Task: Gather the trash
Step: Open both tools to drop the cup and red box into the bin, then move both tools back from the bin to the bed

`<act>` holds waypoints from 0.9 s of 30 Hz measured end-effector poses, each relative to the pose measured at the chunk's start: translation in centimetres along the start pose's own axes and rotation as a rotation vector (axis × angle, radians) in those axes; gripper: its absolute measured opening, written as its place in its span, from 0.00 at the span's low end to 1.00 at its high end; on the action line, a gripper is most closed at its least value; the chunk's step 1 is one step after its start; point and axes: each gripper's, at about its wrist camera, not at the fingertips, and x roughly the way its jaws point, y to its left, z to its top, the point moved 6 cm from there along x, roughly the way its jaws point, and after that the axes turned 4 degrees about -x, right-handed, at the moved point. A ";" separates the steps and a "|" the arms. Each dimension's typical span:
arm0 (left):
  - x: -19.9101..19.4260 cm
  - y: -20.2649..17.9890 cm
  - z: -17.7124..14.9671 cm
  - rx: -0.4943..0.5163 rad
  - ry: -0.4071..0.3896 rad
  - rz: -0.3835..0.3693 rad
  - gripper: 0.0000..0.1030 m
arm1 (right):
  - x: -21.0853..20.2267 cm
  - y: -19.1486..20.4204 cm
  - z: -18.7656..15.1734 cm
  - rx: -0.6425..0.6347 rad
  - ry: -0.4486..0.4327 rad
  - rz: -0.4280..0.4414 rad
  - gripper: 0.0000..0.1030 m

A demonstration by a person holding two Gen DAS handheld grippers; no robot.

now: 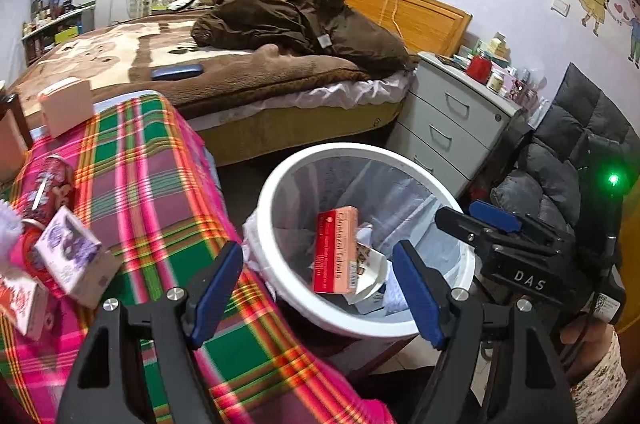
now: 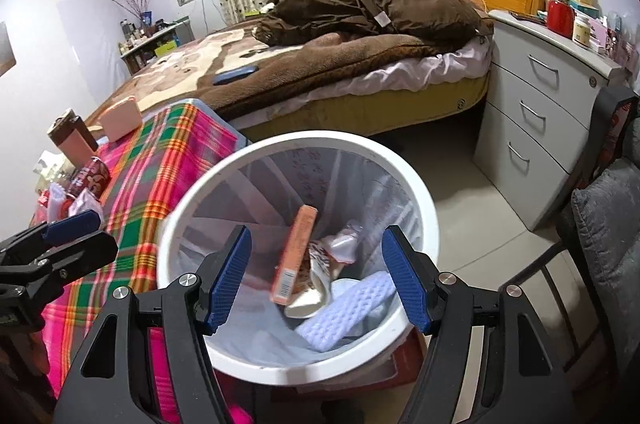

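A white trash bin (image 1: 348,147) (image 2: 320,137) lined with a clear bag stands beside the plaid-covered table (image 1: 160,191). An orange-red tablet box (image 1: 336,250) (image 2: 294,256) stands on end inside it, among crumpled wrappers (image 2: 340,244) and a white pad (image 2: 348,308). My right gripper (image 2: 318,234) (image 1: 460,214) hangs open above the bin, with nothing touching its pads. My left gripper (image 1: 318,248) (image 2: 102,230) is open and empty over the table's edge next to the bin. On the table lie a red can (image 1: 44,187) (image 2: 90,177), a purple-and-white box (image 1: 70,250) and a red-and-white carton (image 1: 20,304).
A beige box (image 1: 68,105) (image 2: 120,117) and a brown carton (image 2: 72,139) sit at the table's far end. Behind are a bed (image 1: 240,71), a grey drawer unit (image 1: 448,127) (image 2: 528,127) and, to the right, a padded chair (image 2: 608,236).
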 end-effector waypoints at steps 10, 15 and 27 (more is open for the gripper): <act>-3.3 3.7 -0.8 -0.069 -0.066 0.041 0.76 | -0.8 3.7 1.1 -0.055 -0.077 0.042 0.67; -5.1 6.5 -1.0 -0.084 -0.098 0.104 0.76 | -0.5 6.2 1.3 -0.087 -0.103 0.097 0.67; -9.3 14.1 -1.5 -0.167 -0.157 0.216 0.76 | 0.2 13.4 1.6 -0.201 -0.116 0.209 0.67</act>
